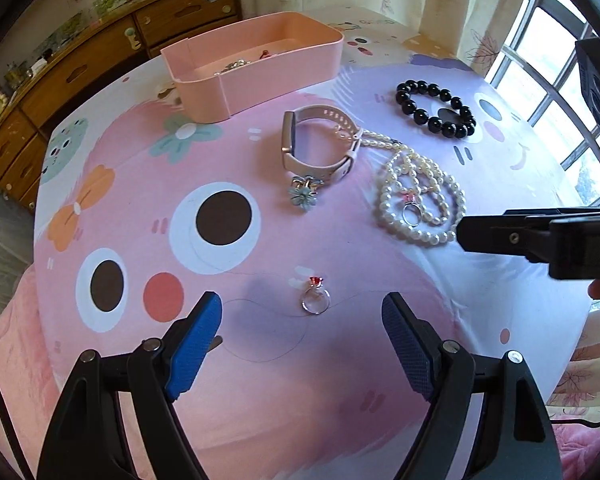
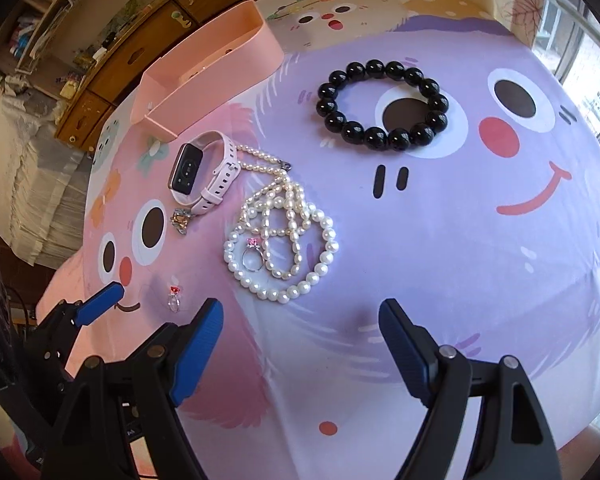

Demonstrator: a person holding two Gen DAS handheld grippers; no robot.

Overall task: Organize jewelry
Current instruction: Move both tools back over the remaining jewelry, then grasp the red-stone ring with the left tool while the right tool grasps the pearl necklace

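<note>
I am holding my left claw point(image 1: 302, 320) wide and empty just above a red-stoned ring point(image 1: 315, 298) lying on the cartoon-printed bench point(image 1: 260, 380). My right claw point(image 2: 300, 320), also wide and empty, is hovering just short of a heap of pearl strands point(image 2: 284, 236) with a second ring point(image 2: 253, 258) resting inside. I judge I am lining up pickups; next, each claw needs lowering and closing. Beyond are lying a pink watch point(image 1: 320, 144), a black bead bracelet point(image 1: 436, 109) and the pink tray point(image 1: 256, 68), already holding some pieces. Nothing is blocking either approach.
</note>
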